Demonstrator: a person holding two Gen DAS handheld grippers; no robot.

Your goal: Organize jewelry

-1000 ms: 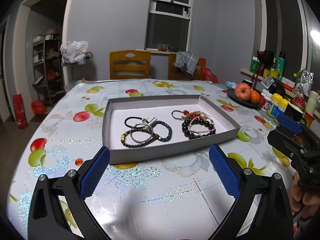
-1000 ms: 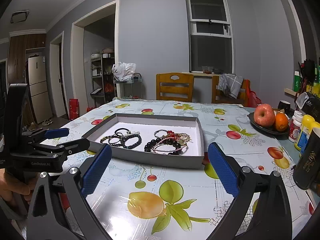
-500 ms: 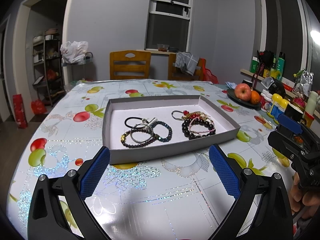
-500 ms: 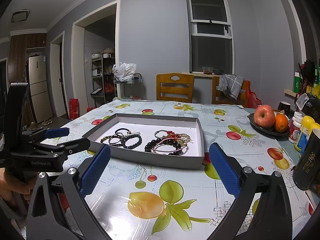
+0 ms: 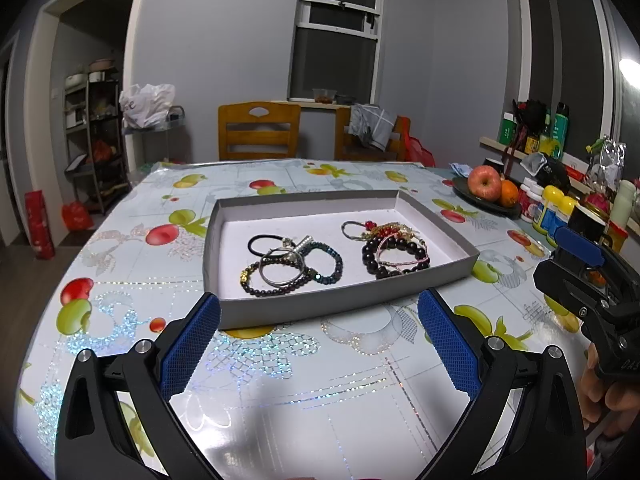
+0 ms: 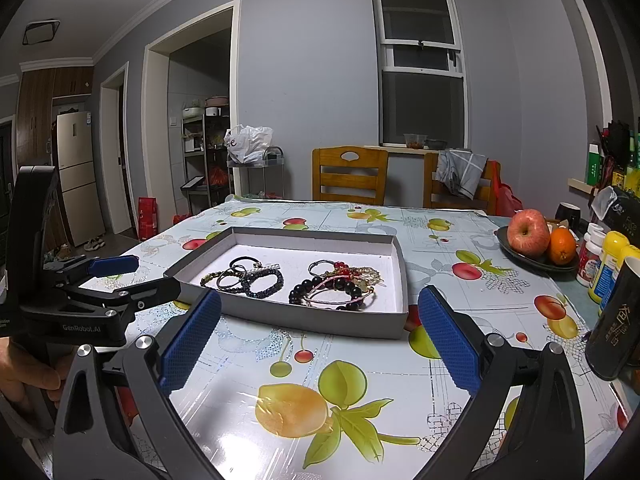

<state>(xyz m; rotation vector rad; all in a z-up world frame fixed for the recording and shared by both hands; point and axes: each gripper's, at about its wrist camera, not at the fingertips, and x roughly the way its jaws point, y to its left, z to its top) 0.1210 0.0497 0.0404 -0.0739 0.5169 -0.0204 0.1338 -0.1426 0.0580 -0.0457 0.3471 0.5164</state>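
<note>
A shallow grey tray (image 5: 320, 308) with a white floor lies on the fruit-print tablecloth; it also shows in the right wrist view (image 6: 320, 322). Inside, a left pile (image 5: 292, 264) holds dark beaded bracelets, a silver bangle and a black hair tie. A right pile (image 5: 394, 252) holds a large black bead bracelet, thin pink bangles and a red-beaded key ring. The same piles show in the right wrist view (image 6: 250, 278) (image 6: 338, 286). My left gripper (image 5: 318, 340) is open and empty, just short of the tray's near wall. My right gripper (image 6: 318, 340) is open and empty, near the tray's near right side.
A dark plate (image 6: 536, 262) with an apple and an orange stands at the right. Jars and bottles (image 6: 608, 264) line the right table edge, with a dark can (image 6: 616, 320) close to my right gripper. Wooden chairs (image 5: 258, 130) stand behind the table.
</note>
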